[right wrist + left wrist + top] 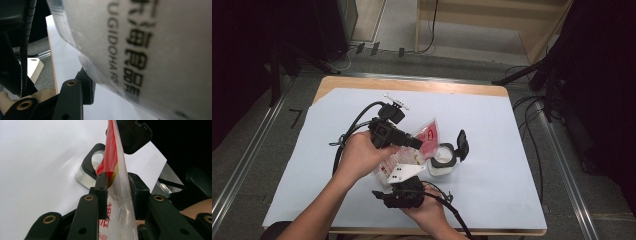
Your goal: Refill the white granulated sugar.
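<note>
**Two grippers on one sugar bag**

Both grippers work one clear bag (424, 139) with red print, held above the white-covered table (492, 125). Left gripper (418, 144): jaws clamped on the bag's upper part, tilted toward an open container (443, 160) with a black flip lid. Right gripper (404, 187): under the bag's lower end; one jaw visible beside the plastic, grip unclear.
</note>
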Tool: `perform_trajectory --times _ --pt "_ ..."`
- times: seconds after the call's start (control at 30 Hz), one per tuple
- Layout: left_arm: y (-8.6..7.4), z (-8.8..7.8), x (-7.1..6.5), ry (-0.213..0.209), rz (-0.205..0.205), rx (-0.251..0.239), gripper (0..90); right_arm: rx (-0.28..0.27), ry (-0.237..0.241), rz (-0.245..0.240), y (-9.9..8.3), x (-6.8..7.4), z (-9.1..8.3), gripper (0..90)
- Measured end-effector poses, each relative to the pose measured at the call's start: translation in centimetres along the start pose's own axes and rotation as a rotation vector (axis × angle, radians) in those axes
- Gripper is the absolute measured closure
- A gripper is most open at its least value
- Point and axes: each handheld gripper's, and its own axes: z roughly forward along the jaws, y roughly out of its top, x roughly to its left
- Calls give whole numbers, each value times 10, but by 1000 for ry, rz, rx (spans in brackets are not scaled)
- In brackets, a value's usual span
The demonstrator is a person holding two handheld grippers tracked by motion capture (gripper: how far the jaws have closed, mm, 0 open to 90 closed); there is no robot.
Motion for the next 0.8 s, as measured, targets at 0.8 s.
perform_trajectory --times 0.8 --pt "-6 13 7 26 55 37 835 58 -5 -13 -13 -3 11 595"
